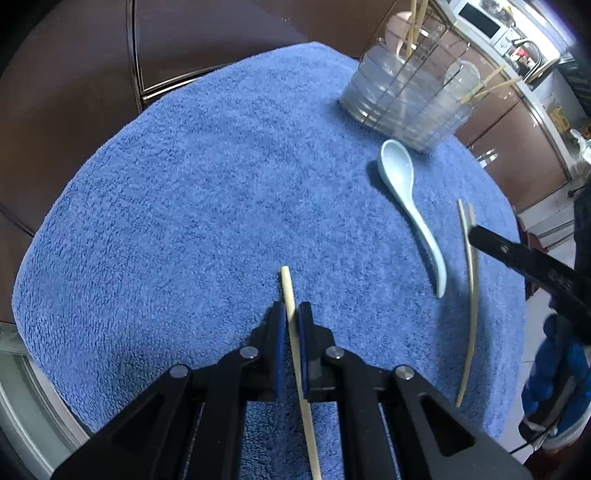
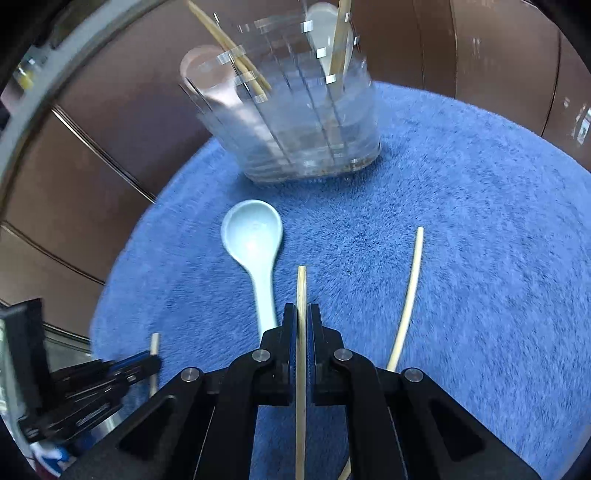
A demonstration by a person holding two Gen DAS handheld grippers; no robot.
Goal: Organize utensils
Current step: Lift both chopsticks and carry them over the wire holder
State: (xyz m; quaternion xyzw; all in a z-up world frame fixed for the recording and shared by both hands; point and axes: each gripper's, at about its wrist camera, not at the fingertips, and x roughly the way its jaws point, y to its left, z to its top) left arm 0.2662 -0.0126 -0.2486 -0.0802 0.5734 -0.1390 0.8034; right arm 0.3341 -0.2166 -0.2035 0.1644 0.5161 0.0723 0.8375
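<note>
My left gripper is shut on a pale wooden chopstick, whose tip sticks out ahead of the pads over the blue towel. My right gripper is shut on a second chopstick. A light blue ceramic spoon lies just left of it, bowl toward the clear utensil holder. A third chopstick lies loose on the towel to the right. In the left wrist view the spoon lies right of centre, and the right gripper reaches in from the right edge.
The clear holder stands at the towel's far edge, with several chopsticks and a pale spoon upright in it. Brown cabinet fronts surround the towel. The left gripper shows at the lower left of the right wrist view.
</note>
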